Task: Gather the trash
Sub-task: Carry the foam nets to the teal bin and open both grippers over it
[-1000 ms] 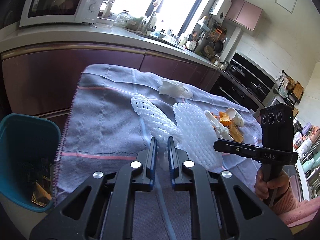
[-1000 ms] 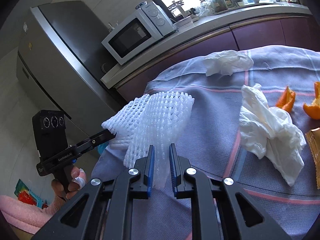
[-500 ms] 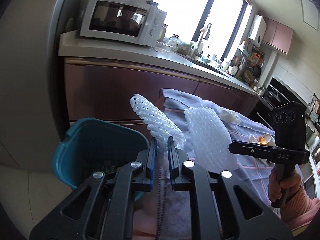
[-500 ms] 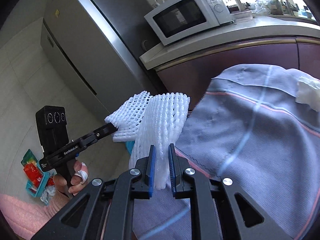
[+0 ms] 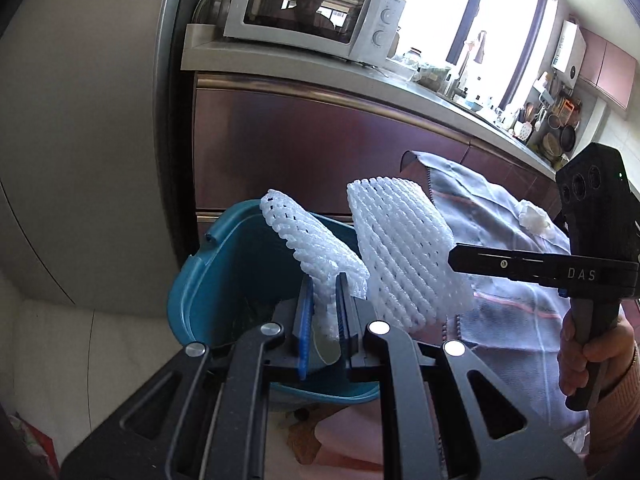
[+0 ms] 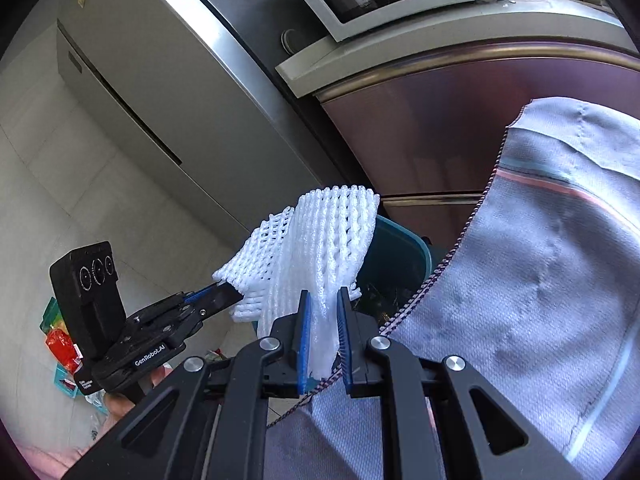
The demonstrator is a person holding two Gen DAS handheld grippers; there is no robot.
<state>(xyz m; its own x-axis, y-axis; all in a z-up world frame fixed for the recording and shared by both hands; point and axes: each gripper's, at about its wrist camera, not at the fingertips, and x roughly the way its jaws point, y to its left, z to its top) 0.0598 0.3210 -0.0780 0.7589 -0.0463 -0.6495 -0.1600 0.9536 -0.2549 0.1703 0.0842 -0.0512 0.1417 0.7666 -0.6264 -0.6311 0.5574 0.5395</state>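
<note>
My left gripper (image 5: 323, 280) is shut on a white foam fruit net (image 5: 308, 242) and holds it over the open teal trash bin (image 5: 208, 280). My right gripper (image 6: 322, 300) is shut on a second white foam net (image 6: 332, 236), held just right of the first, above the bin's near rim (image 6: 404, 236). In the left wrist view the second net (image 5: 404, 252) hangs from the right gripper's fingers (image 5: 480, 262). In the right wrist view the left gripper (image 6: 224, 296) holds its net (image 6: 256, 260) at left. A crumpled white tissue (image 5: 534, 216) lies on the cloth.
A grey-blue tablecloth (image 6: 540, 264) covers the table to the right of the bin. A purple counter front (image 5: 320, 144) with a white microwave (image 5: 312, 8) stands behind. A steel fridge (image 6: 168, 92) is at left. Wrappers lie on the floor (image 6: 60, 336).
Both grippers have swung left, away from the table, carrying their foam nets over the teal bin. The table's peels and tissues have left the views.
</note>
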